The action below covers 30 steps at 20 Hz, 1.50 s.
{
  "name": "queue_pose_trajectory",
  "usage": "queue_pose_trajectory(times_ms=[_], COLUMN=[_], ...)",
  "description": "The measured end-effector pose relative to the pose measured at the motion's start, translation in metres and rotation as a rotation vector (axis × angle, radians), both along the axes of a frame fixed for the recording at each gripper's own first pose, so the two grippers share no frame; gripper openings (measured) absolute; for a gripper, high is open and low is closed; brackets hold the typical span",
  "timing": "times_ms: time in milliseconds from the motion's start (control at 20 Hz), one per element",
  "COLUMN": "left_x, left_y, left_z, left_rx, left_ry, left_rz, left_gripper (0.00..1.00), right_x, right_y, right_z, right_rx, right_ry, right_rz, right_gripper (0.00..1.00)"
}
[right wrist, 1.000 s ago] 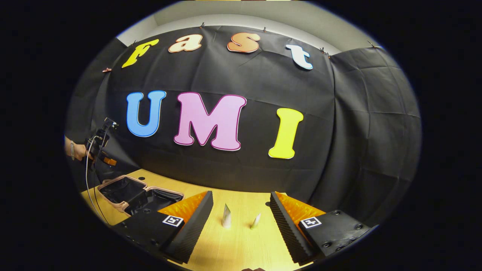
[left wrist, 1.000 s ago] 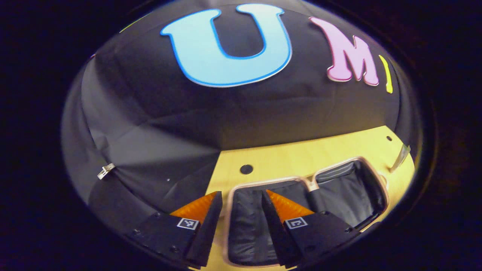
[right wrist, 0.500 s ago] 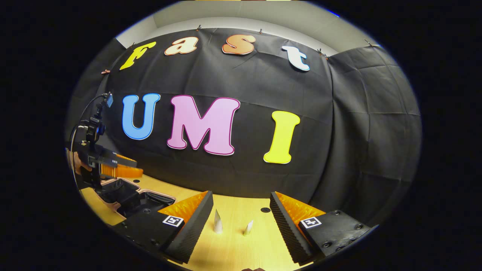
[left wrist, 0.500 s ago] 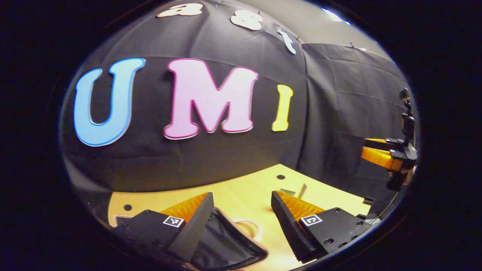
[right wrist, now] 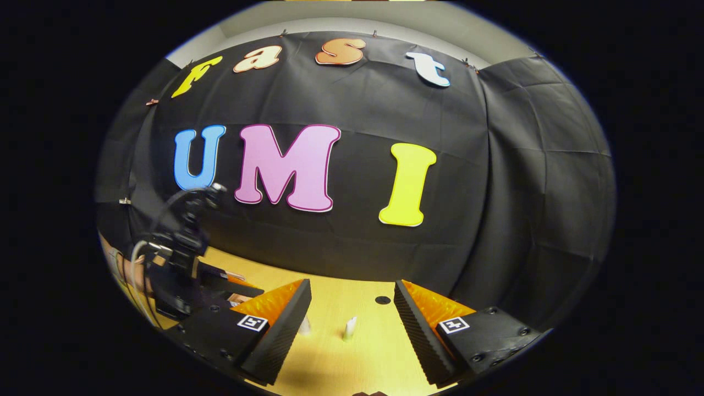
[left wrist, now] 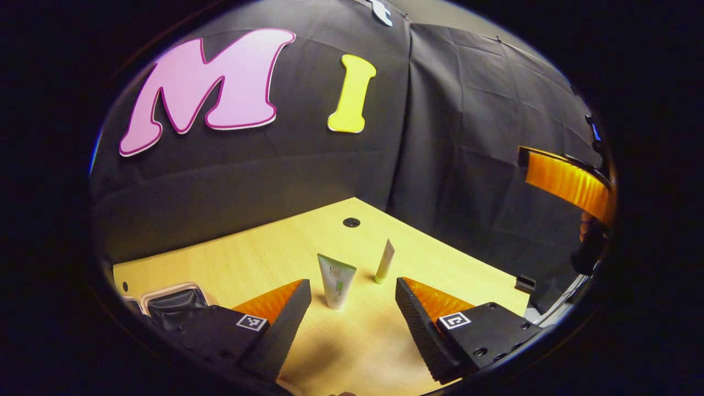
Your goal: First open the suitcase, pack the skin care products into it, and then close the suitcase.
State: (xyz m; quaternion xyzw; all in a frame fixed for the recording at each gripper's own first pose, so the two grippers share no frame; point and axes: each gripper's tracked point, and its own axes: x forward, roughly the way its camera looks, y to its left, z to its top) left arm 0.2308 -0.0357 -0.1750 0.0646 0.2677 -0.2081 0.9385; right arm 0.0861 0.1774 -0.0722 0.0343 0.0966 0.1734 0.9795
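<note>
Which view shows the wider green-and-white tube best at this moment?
The left gripper view: the wider tube stands upright in full on the table. In the right gripper view its base peeks past a finger of the right hand-held gripper.

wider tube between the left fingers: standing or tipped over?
Standing. In the left gripper view the wider tube is upright on its cap on the table, crimped end up, beside the slim tube.

Black gripper [left wrist: 352, 324] bodies, square markers, screws

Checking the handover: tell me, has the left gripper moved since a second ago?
Yes. The left gripper has swung from the suitcase toward the two tubes.
</note>
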Motion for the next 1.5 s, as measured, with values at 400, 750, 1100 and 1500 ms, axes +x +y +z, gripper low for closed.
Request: queue_pose_trajectory(times_ms=[400,750,1100,1500], left_x=[0.057,0.084,0.068,-0.014], left_y=[0.006,0.002,-0.015,0.018], left_z=[-0.096,-0.143,-0.132,-0.058], left_rx=[0.095,0.139,0.103,-0.082], left_ry=[0.131,0.207,0.285,0.265], left_rz=[0.126,0.127,0.112,0.320], left_gripper=[0.97,0.97,0.49,0.48], right_x=[0.014,0.033,0.053,0.088], right_y=[-0.028,-0.019,0.027,0.077], right_z=[-0.037,-0.111,-0.216,-0.292], right_rx=[-0.011,-0.013,-0.073,-0.064], right_ry=[0.050,0.158,0.284,0.423], right_rz=[0.051,0.113,0.221,0.255], right_gripper=[0.96,0.96,0.97,0.97])
